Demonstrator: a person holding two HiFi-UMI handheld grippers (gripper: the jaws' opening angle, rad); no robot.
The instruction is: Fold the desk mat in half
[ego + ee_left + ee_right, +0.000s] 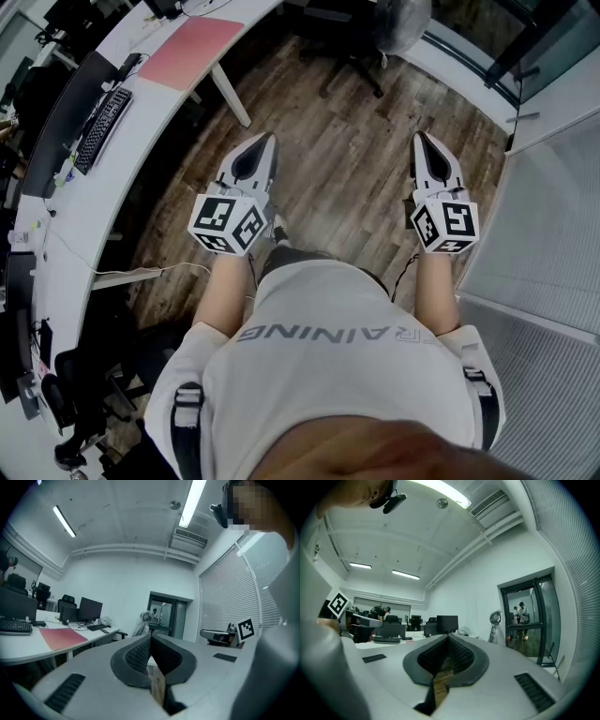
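Currently no contact: you hold the left tool and the right tool level above the wooden floor, each with its jaws pressed together and nothing between them. The pink desk mat lies flat and unfolded on the white surface, up and to your left, well apart from either tool. A keyboard sits further along the same surface. Judged step: approach, fold not yet begun. The next move calls for you to turn toward the surface, bring both tools to one edge of the mat, spread the jaws and pinch two corners so the edge lifts evenly. Getting a jaw under so thin an edge will likely need care.
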